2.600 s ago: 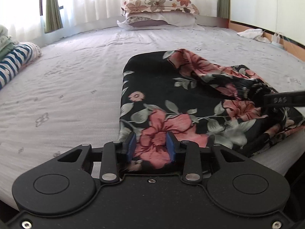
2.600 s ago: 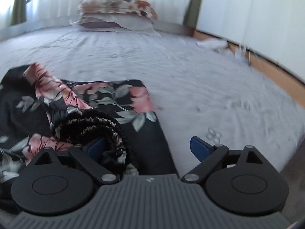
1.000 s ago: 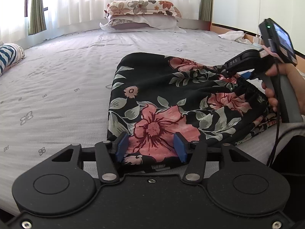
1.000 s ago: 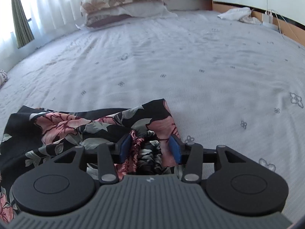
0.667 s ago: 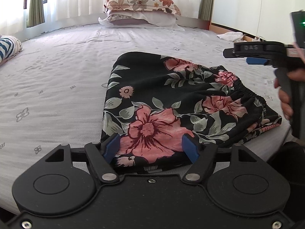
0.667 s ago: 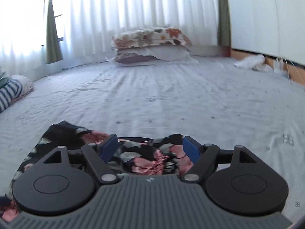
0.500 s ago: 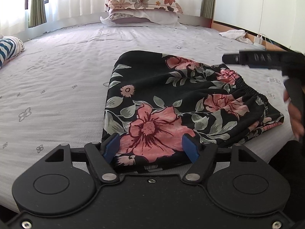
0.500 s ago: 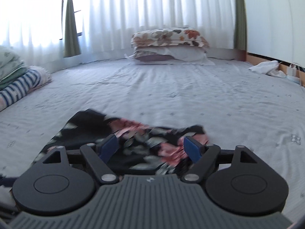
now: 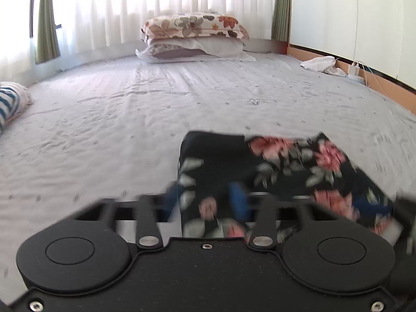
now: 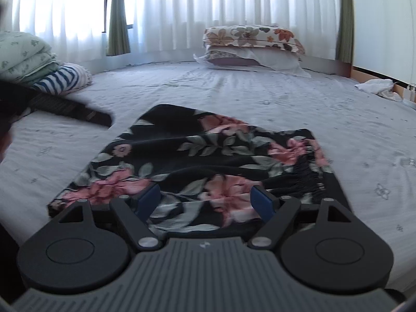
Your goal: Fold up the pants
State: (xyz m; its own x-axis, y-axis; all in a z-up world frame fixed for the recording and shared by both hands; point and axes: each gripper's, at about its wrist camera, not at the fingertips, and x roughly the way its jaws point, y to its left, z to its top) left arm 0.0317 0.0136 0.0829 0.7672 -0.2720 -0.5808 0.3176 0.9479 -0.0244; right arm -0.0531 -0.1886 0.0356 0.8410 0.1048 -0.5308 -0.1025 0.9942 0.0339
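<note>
The black pants (image 10: 208, 150) with pink flowers lie folded flat on the grey bed sheet (image 10: 260, 98). My right gripper (image 10: 205, 201) stands open and wide over their near edge, and its blue pads touch no cloth. The left wrist view is blurred. There my left gripper (image 9: 204, 200) hovers over the sheet with its jaws closing. The pants (image 9: 286, 166) lie beyond and below its pads, and nothing is pinched. In the right wrist view the left gripper's dark body (image 10: 72, 109) hangs above the sheet, left of the pants and apart from them.
Two stacked pillows (image 10: 249, 41) lie at the head of the bed under the curtains. Folded bedding with a striped piece (image 10: 59, 78) sits at the far left. A white cloth (image 9: 319, 63) and a charger with cables lie by the right wall.
My left gripper has lifted and drawn away from the pants' hem, its jaws narrowing. My right gripper let go of the waistband, opened wide and swung round to the pants' near edge.
</note>
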